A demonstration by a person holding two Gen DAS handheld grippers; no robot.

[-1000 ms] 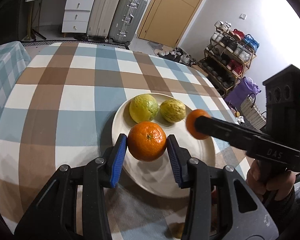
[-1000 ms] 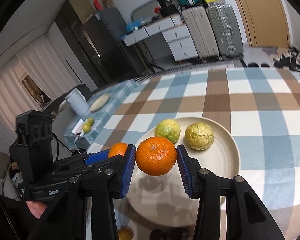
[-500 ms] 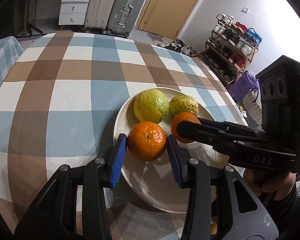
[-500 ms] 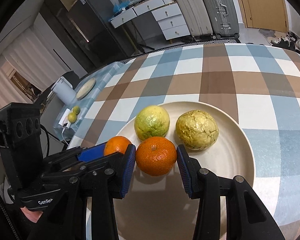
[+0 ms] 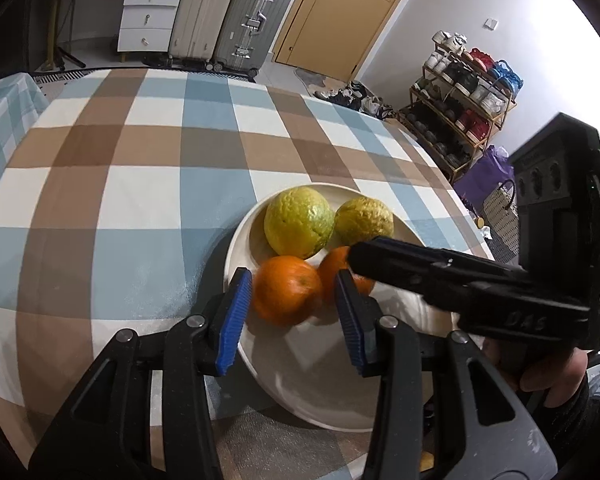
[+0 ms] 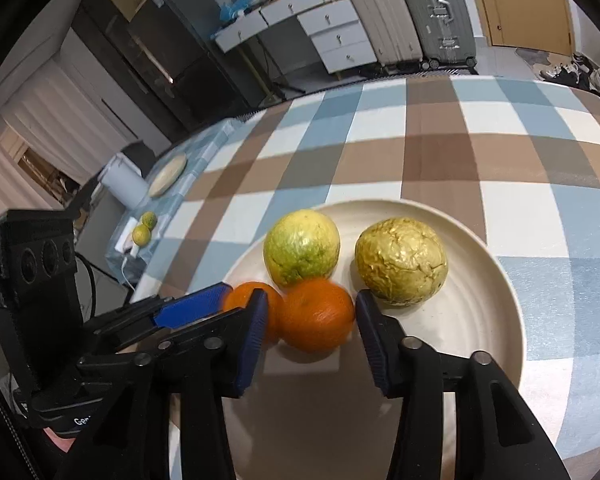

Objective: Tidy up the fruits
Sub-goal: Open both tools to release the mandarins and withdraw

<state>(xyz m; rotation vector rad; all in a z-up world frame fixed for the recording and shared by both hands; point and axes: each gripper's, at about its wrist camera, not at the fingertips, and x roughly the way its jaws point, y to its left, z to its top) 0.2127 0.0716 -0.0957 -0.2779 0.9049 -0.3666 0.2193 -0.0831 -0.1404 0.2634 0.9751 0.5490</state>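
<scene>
Left wrist view. Round cream ceramic plate [image 5: 300, 376] on the blue, brown and white checked tablecloth [image 5: 140, 200], toward its right edge. Left gripper [image 5: 290, 282] down at the plate's near-left rim, with a round orange mandarin [image 5: 286, 298] between the blue pads. Left pad against the rind, a sliver of gap at the right pad, fruit blurred: clamped or already let go, cannot tell. Second orange mandarin [image 5: 334, 264] touching the first, just behind the right pad. Large yellow-green citrus [image 5: 298, 222] and wrinkled yellow fruit [image 5: 364, 220] side by side at the far rim.

Right wrist view. Right gripper [image 6: 310, 300] low over the plate's middle, jaws just opened wider. Second orange mandarin lying loose between them, not pinched, close to the yellow-green citrus.

Likely trouble: a freed round fruit rolling across the shallow plate, or over the near-left rim onto the tablecloth. Could also be knocked by a pad on pulling back. Fingers of both tools crowded together, so a clash seems possible.
</scene>
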